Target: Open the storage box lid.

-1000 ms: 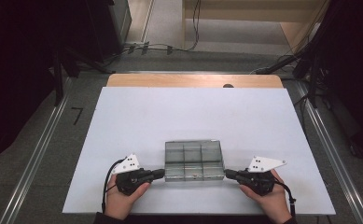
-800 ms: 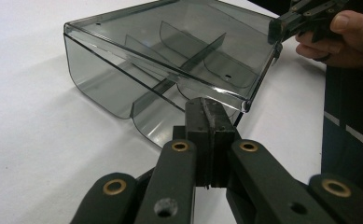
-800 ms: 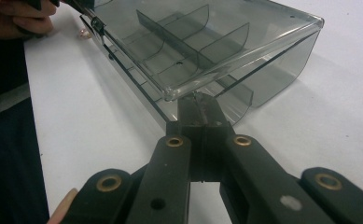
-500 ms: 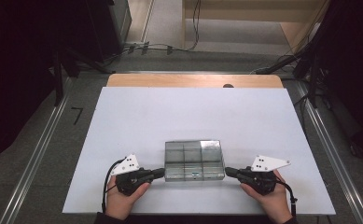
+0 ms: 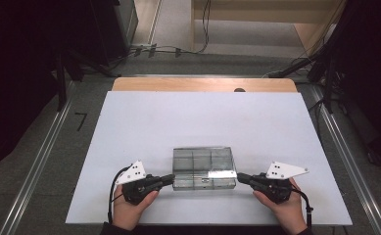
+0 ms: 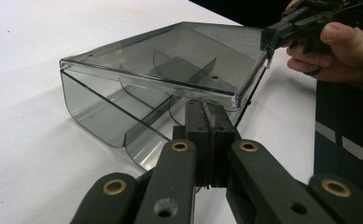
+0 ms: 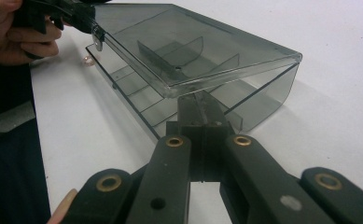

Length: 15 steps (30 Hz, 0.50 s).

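Seen from the high view, a smoky grey, clear plastic compartment box point(image 5: 203, 168) with inner dividers sits on a white rectangular tabletop sheet point(image 5: 202, 122), toward the person's edge of it. The left gripper point(image 5: 171, 178), black with a grey three-cornered plate, meets the box at its near left corner, and the right gripper point(image 5: 240, 177) meets the box at its near right corner; a hand wraps each tool from below. In the left gripper view, that tool's two black jaws are pressed flat together, their tips tucked just under the lifted edge of the box's hinged transparent lid point(image 6: 170, 58), which tilts up off the box body point(image 6: 109, 116). At the far corner of the box the right gripper point(image 6: 270, 35) nips the lid edge, a hand point(image 6: 338, 51) behind it. In the right gripper view, its own jaws are likewise clamped together under the raised lid point(image 7: 193, 42), with curved dividers visible through the plastic. The left gripper point(image 7: 93, 23) bites the lid at the box's far corner.
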{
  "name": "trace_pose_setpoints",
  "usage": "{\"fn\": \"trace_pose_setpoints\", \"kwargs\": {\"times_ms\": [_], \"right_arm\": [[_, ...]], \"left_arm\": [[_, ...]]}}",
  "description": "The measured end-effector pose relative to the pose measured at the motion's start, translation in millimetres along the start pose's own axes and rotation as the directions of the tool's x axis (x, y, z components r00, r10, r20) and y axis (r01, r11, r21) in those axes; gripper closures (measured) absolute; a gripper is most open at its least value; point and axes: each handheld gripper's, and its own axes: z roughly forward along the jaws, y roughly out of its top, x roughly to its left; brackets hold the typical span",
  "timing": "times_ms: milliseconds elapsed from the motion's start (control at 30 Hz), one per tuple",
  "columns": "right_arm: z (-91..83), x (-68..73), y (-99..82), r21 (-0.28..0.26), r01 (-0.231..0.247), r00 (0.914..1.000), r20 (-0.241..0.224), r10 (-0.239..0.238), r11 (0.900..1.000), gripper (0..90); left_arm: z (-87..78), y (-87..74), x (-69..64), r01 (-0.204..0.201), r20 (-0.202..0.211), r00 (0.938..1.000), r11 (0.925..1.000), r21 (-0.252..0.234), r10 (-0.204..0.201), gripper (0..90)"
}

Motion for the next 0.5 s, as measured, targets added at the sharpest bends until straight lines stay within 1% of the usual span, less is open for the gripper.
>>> {"fn": "trace_pose_setpoints", "kwargs": {"times_ms": [133,400,500], "right_arm": [[0.8,0.2,0.1,0.001,0.004,1.0,0.001,-0.004,1.0,88.3],[2.5,0.5,0.9,-0.005,0.002,1.0,0.002,-0.002,1.0,88.3],[3.4,0.2,2.6,-0.014,0.005,1.0,0.004,-0.005,0.9999,88.3]], "left_arm": [[1.5,1.3,-0.5,-0.004,0.002,1.0,1.0,-0.007,0.004,89.9],[2.3,4.6,-0.8,-0.01,-0.008,0.9999,0.9995,-0.029,0.01,89.9],[3.2,6.2,-1.7,-0.021,-0.027,0.9994,0.9994,-0.027,0.02,89.9]]}}
